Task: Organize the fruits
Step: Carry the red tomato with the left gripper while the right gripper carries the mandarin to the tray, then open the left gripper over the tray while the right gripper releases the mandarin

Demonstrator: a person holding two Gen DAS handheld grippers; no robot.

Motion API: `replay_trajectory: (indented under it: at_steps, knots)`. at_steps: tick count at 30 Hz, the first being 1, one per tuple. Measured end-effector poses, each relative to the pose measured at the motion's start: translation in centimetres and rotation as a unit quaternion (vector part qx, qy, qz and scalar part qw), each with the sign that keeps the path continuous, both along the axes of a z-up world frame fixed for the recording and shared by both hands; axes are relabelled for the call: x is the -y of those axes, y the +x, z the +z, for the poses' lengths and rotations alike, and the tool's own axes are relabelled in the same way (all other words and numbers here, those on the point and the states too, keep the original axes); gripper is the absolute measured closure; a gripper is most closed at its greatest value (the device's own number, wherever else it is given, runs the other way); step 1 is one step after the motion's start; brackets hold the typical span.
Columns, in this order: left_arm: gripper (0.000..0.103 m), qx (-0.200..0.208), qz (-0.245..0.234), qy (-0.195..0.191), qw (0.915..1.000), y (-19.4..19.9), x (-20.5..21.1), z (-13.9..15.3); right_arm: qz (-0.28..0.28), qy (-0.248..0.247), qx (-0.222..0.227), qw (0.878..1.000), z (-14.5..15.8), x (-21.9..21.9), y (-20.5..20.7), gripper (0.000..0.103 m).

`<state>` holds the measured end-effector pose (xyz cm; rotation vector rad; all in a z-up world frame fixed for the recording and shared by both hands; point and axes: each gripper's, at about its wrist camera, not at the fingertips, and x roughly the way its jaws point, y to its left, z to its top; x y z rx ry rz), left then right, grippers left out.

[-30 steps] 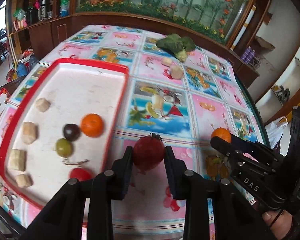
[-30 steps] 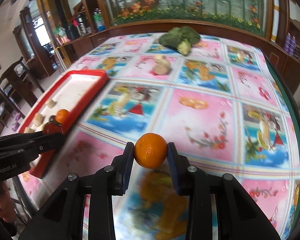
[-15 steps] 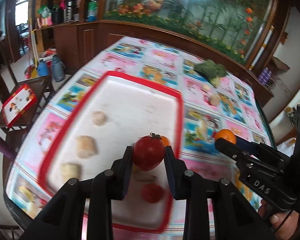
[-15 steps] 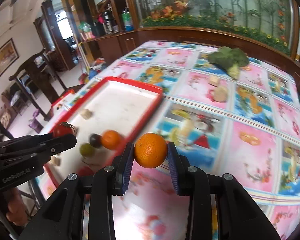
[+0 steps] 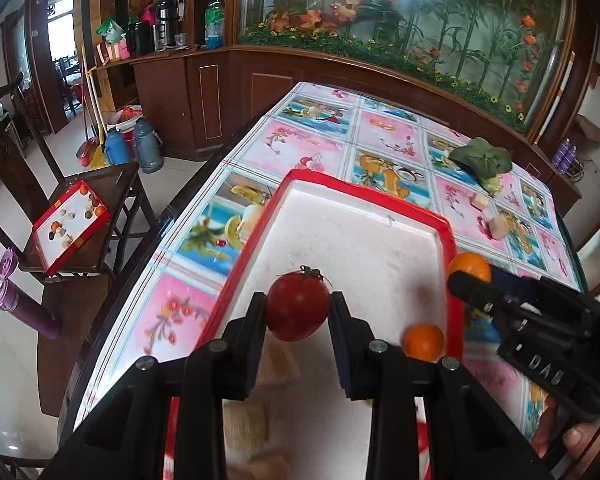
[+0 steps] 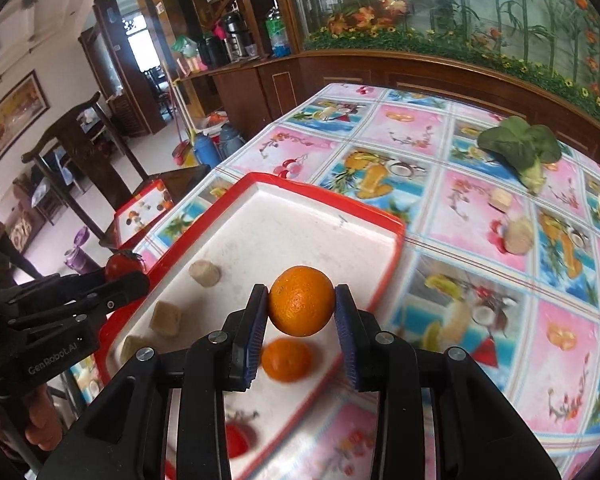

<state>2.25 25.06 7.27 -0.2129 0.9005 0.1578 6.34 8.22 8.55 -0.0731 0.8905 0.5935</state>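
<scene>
My left gripper (image 5: 298,312) is shut on a red tomato (image 5: 298,306) and holds it above the red-rimmed white tray (image 5: 364,236). My right gripper (image 6: 301,312) is shut on an orange (image 6: 301,306) above the tray's right part (image 6: 276,216); it also shows in the left wrist view (image 5: 469,266). On the tray lie a second orange (image 6: 286,360), a small red tomato (image 6: 236,442) and several beige cubes (image 6: 205,273). The left gripper's tomato shows at the tray's left edge in the right wrist view (image 6: 124,265).
On the fruit-print tablecloth beyond the tray lie a leafy green vegetable (image 6: 520,148) and two beige chunks (image 6: 518,234). A chair with another small red tray (image 5: 70,224) and a purple bottle (image 5: 24,308) stands left of the table. A wooden cabinet runs along the back.
Both grippers have moved left with their fruit, from above the tablecloth to above the tray. The view has swung toward the table's left edge.
</scene>
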Motion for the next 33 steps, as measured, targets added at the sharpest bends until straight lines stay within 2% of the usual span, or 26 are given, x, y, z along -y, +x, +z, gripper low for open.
replay_trajectory:
  at_steps: [14, 30, 32, 33]
  knots:
    - [0.069, -0.033, -0.004, -0.007, 0.9994, 5.8, 0.7, -3.5, -0.001, -0.033, -0.029, 0.999, -4.0, -2.8, 3.6, 0.07]
    - [0.069, -0.051, 0.008, 0.01, 0.9986, 7.0, 0.3, -5.4, 0.014, -0.04, -0.035, 0.998, -5.7, -3.5, 4.4, 0.07]
    - [0.063, -0.054, 0.006, 0.012, 0.9984, 7.0, 0.4, -5.4, 0.015, -0.041, -0.035, 0.998, -5.7, -3.4, 4.4, 0.07]
    - [0.055, -0.058, 0.006, 0.012, 0.9982, 7.0, 0.4, -5.4, 0.014, -0.042, -0.036, 0.998, -5.7, -3.4, 4.4, 0.07]
